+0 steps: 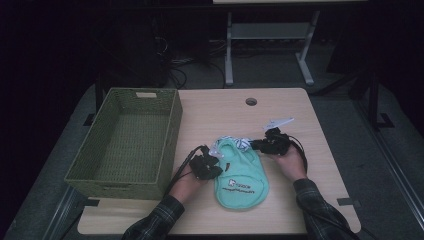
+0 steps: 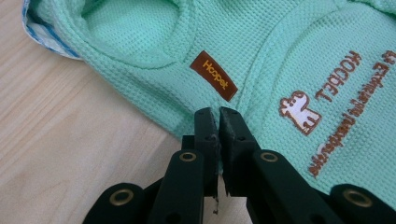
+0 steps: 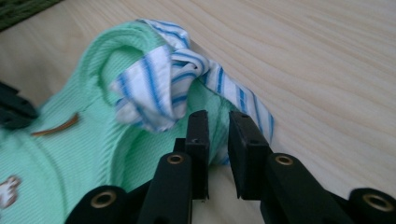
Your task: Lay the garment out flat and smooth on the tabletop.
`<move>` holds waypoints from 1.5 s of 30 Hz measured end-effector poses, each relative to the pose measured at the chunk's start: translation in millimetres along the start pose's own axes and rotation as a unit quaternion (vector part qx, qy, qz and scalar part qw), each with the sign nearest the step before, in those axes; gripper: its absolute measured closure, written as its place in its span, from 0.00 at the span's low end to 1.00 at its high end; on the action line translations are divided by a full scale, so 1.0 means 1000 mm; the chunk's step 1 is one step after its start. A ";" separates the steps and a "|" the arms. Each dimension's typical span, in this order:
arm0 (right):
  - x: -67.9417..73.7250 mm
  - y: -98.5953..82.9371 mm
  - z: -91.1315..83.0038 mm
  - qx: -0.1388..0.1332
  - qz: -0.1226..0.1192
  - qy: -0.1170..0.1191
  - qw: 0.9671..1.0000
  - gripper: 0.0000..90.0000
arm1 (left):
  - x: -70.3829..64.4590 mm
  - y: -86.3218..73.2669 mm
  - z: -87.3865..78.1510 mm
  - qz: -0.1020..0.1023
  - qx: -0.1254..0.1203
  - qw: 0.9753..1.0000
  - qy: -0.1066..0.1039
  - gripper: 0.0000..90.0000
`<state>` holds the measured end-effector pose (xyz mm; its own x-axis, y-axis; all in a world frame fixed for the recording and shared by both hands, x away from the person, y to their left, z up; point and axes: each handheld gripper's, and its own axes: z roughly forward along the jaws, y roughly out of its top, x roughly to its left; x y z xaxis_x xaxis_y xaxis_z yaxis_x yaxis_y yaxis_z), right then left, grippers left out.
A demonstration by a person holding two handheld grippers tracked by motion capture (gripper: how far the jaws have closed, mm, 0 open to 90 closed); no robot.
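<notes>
A small mint-green waffle-knit garment [image 1: 241, 176], seemingly pet clothing, lies flat on the wooden worktop [image 1: 300, 200] at lower centre of the high view, between the person's 2 hands. Its long axis runs from the striped collar end, up toward the middle of the frame, down to the rounded hem near the bottom edge. A green woven basket [image 1: 100, 170] stands just beside it on the left of the frame, with nothing visible inside.

The left claw [image 2: 215, 112] sits at the garment's side edge; its jaws are almost together, pinching the green fabric just below a small brown tag [image 2: 214, 75] that reads "Hoopet". The right claw [image 3: 218, 116] is at the collar end, jaws narrow, with green fabric between them beside the blue-and-white striped lining [image 3: 154, 93]; whether they actually grip it I cannot tell.

Brown print on the chest shows a small animal logo [image 2: 299, 112] with "HOOPET" beside it, seen upside down; the smaller line under it is too slanted to read surely.

With 2 edges apparently taken, a lift toward the basket on the left looks likely, and the left claw is the nearer to it.
</notes>
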<state>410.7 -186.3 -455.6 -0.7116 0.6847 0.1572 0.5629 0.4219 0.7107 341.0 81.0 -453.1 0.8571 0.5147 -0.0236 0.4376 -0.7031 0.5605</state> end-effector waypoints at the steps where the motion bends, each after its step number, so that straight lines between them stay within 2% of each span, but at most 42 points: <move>1: 0.000 0.001 0.004 0.006 0.001 0.000 1.000 0.86 | 0.000 0.000 0.000 0.000 0.001 1.000 0.000 0.95; 3: 0.000 0.003 0.010 0.014 -0.001 0.000 1.000 0.88 | 0.000 0.000 0.000 0.001 0.002 1.000 0.000 0.95; 4: 0.000 0.003 0.012 0.018 0.000 0.000 1.000 0.94 | 0.000 0.000 0.000 0.000 0.001 1.000 0.000 0.96; 7: 0.000 0.005 0.015 0.028 -0.006 -0.009 1.000 0.99 | 0.000 0.000 0.000 -0.001 0.000 1.000 -0.002 0.96; 10: -0.003 0.008 0.013 0.026 -0.010 -0.021 0.999 0.99 | -0.002 0.000 0.000 0.000 0.003 1.000 -0.006 0.96; 13: -0.009 0.011 0.011 0.017 -0.006 -0.036 0.999 0.99 | -0.003 0.000 -0.001 0.001 0.005 1.000 -0.011 0.97; 15: -0.013 0.011 0.013 0.019 -0.004 -0.043 0.999 0.99 | -0.004 0.001 0.000 0.002 0.006 1.000 -0.015 0.97; 19: -0.018 0.006 0.021 0.019 0.001 -0.042 0.999 0.99 | -0.006 0.001 0.000 0.002 0.005 1.000 -0.022 0.97; 23: -0.018 0.005 0.015 0.006 0.002 -0.035 0.999 0.97 | -0.006 0.002 0.001 0.003 0.005 1.000 -0.023 0.96; 27: -0.012 0.003 -0.003 -0.010 0.000 -0.034 0.999 0.96 | -0.005 0.002 0.001 0.003 0.000 1.000 -0.024 0.94; 30: -0.009 -0.001 -0.014 -0.012 0.005 -0.031 0.999 0.97 | -0.004 0.002 -0.001 0.000 -0.007 1.000 -0.025 0.94; 34: 0.000 -0.009 -0.029 -0.015 -0.004 -0.021 1.000 1.00 | -0.002 0.003 -0.006 -0.007 -0.019 1.000 -0.019 0.94; 45: 0.029 -0.039 -0.046 -0.004 -0.015 -0.001 1.000 1.00 | 0.008 0.009 -0.004 -0.009 -0.026 1.000 -0.002 0.99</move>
<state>348.8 -209.8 -447.1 -0.7275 0.6730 0.1338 0.5373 0.4374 0.7211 350.5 80.9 -444.9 0.8507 0.5243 -0.0372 0.4378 -0.6677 0.6021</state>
